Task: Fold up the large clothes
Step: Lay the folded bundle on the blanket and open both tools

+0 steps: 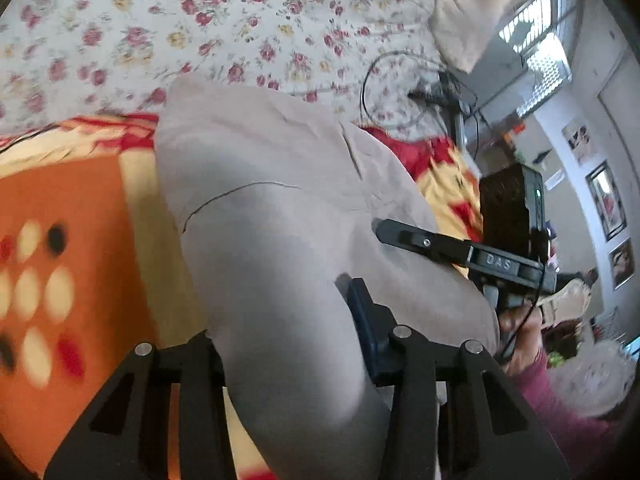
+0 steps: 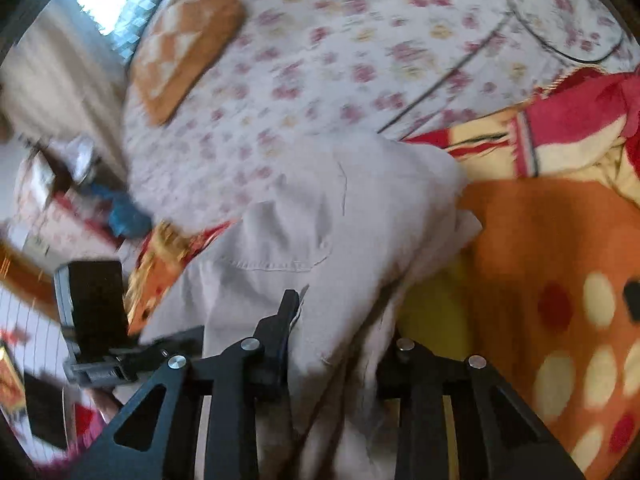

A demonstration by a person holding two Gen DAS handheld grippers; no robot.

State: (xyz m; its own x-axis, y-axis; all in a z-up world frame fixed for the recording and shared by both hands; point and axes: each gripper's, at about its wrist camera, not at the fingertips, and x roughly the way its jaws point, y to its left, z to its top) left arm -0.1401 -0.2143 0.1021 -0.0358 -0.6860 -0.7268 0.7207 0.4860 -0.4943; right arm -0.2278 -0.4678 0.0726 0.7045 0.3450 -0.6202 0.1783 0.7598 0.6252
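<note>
The beige garment (image 1: 280,208) lies bunched on the orange blanket (image 1: 68,200), which serves as the landmark here; the blanket carries cream, red and black spots and covers the near part of the bed, with the floral sheet (image 1: 240,20) beyond its far edge; the garment crosses that far edge, so its upper part rests against the floral sheet and its lower part hangs toward both cameras.

In the left wrist view the left gripper (image 1: 288,344) has a thick fold of the garment running between its fingers (image 1: 362,320); the blue pad presses against the cloth on one side, while the other finger is hidden behind the fold; the fingers stand narrow, clamped on the garment. To the right of the blanket in this view the right gripper (image 1: 404,234) reaches onto the garment from the side, a hand (image 1: 516,320) and a pink sleeve (image 1: 560,412) behind it.

In the right wrist view the right gripper (image 2: 340,320) also has the garment (image 2: 320,216) gathered between its fingers (image 2: 288,312); one finger lies against the cloth, the other is covered by it; narrow, holding the garment. The blanket (image 2: 540,240) lies to the right of the garment here; the left gripper (image 2: 172,340) shows blurred on the garment's opposite side. A black cable (image 2: 440,80) trails over the floral sheet (image 2: 320,60) beyond the blanket; a patterned orange mat (image 2: 188,40) lies further off on the sheet.
</note>
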